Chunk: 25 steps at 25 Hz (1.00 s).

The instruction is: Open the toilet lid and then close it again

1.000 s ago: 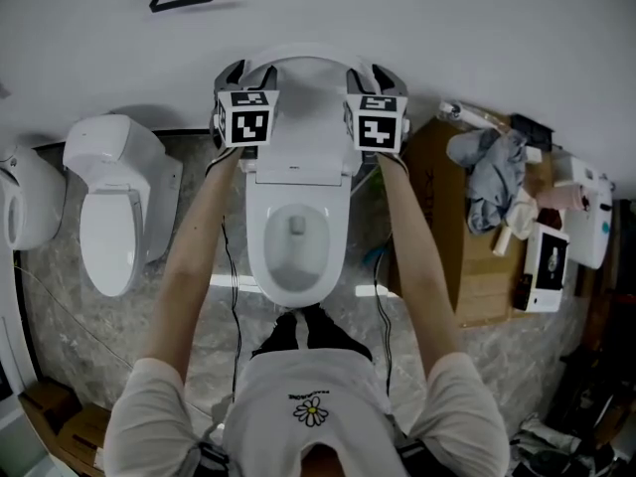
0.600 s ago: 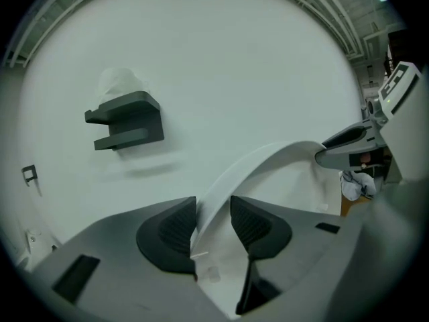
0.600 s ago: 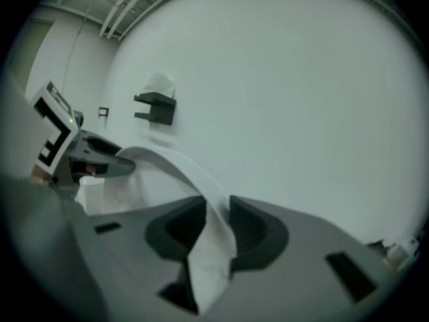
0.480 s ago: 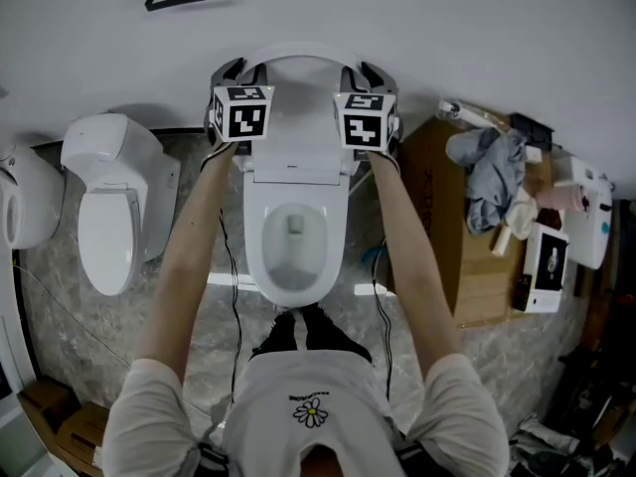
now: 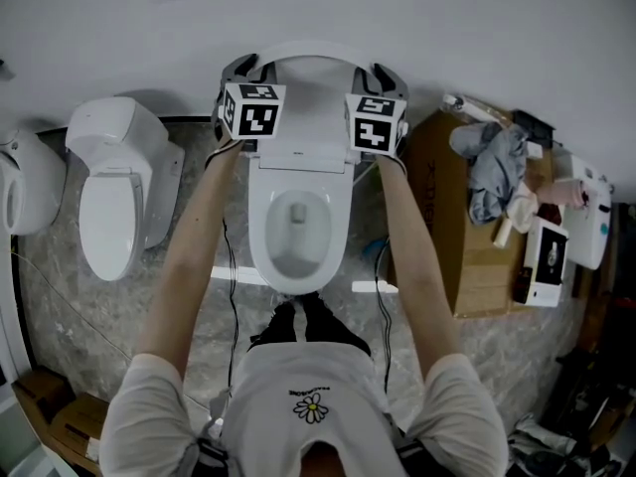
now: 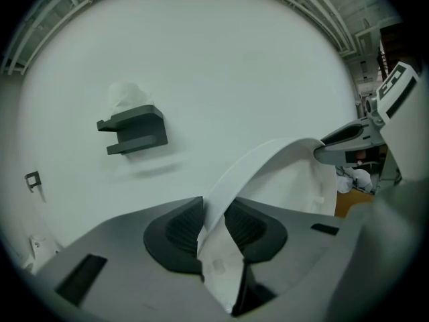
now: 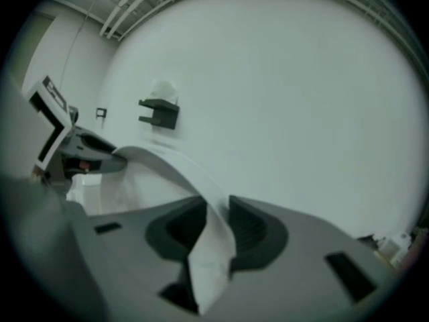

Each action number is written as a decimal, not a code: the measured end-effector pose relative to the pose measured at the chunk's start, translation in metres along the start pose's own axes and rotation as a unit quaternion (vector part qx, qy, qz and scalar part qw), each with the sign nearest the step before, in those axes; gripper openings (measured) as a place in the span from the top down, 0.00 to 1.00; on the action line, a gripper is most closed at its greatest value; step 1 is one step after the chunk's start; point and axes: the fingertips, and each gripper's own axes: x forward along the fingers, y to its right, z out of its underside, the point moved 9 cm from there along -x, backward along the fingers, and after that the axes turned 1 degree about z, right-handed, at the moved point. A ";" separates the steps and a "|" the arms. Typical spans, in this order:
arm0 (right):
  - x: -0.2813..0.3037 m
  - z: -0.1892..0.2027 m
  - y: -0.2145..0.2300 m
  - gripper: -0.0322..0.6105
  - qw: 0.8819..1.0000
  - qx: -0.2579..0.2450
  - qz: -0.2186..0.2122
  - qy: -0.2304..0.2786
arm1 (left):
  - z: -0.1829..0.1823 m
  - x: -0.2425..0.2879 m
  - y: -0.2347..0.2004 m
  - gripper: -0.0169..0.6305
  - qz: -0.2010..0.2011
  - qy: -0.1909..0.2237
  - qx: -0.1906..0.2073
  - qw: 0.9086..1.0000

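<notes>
The white toilet lid stands raised against the wall above the open bowl. My left gripper is at the lid's left edge and my right gripper at its right edge. In the left gripper view the lid's edge runs between the ribbed pads of the left gripper. The jaws are closing on it and both pads touch it. The right gripper view has the lid's other edge pinched between the pads of the right gripper.
A second white toilet stands to the left, with another white fixture at the far left. A cardboard box with cloth and small items on it stands to the right. A black shelf is on the wall.
Both grippers have shifted a little along the lid's sides. The lid still stands raised, and the whole head view has drifted slightly.
</notes>
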 end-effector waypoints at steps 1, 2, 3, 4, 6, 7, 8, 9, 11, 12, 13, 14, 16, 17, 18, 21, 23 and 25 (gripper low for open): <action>-0.005 0.002 -0.001 0.76 1.000 -0.001 0.001 0.000 | 0.002 -0.005 0.001 0.80 0.001 0.001 0.001 1.000; -0.011 0.003 -0.003 0.76 1.000 -0.002 0.001 0.001 | 0.004 -0.011 0.003 0.80 0.002 0.002 0.003 1.000; -0.017 0.005 -0.005 0.76 1.000 -0.004 0.001 0.001 | 0.007 -0.017 0.004 0.80 0.002 0.004 0.005 1.000; -0.023 0.007 -0.007 0.76 1.000 -0.005 0.002 0.001 | 0.009 -0.023 0.005 0.80 0.003 0.007 0.009 1.000; -0.036 0.010 -0.010 0.76 1.000 -0.007 0.006 0.003 | 0.012 -0.036 0.008 0.80 0.005 0.011 0.016 1.000; -0.043 0.012 -0.012 0.76 1.000 -0.007 0.008 0.005 | 0.014 -0.043 0.010 0.80 0.007 0.013 0.020 1.000; -0.051 0.015 -0.014 0.76 1.000 -0.007 0.010 0.006 | 0.017 -0.050 0.012 0.80 0.009 0.015 0.025 1.000; -0.058 0.017 -0.016 0.76 1.000 -0.008 0.012 0.006 | 0.019 -0.057 0.013 0.80 0.010 0.017 0.031 0.999; -0.072 0.022 -0.021 0.76 1.000 -0.012 0.014 0.008 | 0.024 -0.072 0.017 0.79 0.015 0.020 0.043 0.999; -0.080 0.025 -0.023 0.76 1.000 -0.016 0.015 0.009 | 0.027 -0.079 0.019 0.79 0.016 0.020 0.047 0.999; -0.088 0.029 -0.024 0.76 1.000 -0.021 0.016 0.009 | 0.031 -0.087 0.022 0.79 0.018 0.020 0.051 0.998; -0.095 0.033 -0.026 0.76 1.000 -0.025 0.016 0.008 | 0.035 -0.094 0.025 0.79 0.019 0.019 0.055 0.998; -0.109 0.042 -0.030 0.76 0.999 -0.028 0.013 0.007 | 0.044 -0.107 0.031 0.79 0.020 0.016 0.064 0.998; -0.114 0.046 -0.032 0.76 1.000 -0.028 0.011 0.007 | 0.048 -0.113 0.033 0.79 0.019 0.016 0.070 0.997; -0.120 0.050 -0.034 0.76 1.000 -0.028 0.009 0.008 | 0.052 -0.119 0.035 0.79 0.018 0.017 0.077 0.997; -0.138 0.062 -0.038 0.75 0.999 -0.037 0.003 0.014 | 0.063 -0.137 0.043 0.79 0.011 0.018 0.094 0.995; -0.152 0.071 -0.040 0.75 0.999 -0.044 -0.004 0.017 | 0.071 -0.148 0.051 0.79 0.003 0.020 0.099 0.995; -0.165 0.080 -0.042 0.74 0.998 -0.052 -0.014 0.016 | 0.079 -0.161 0.058 0.78 -0.007 0.021 0.098 0.995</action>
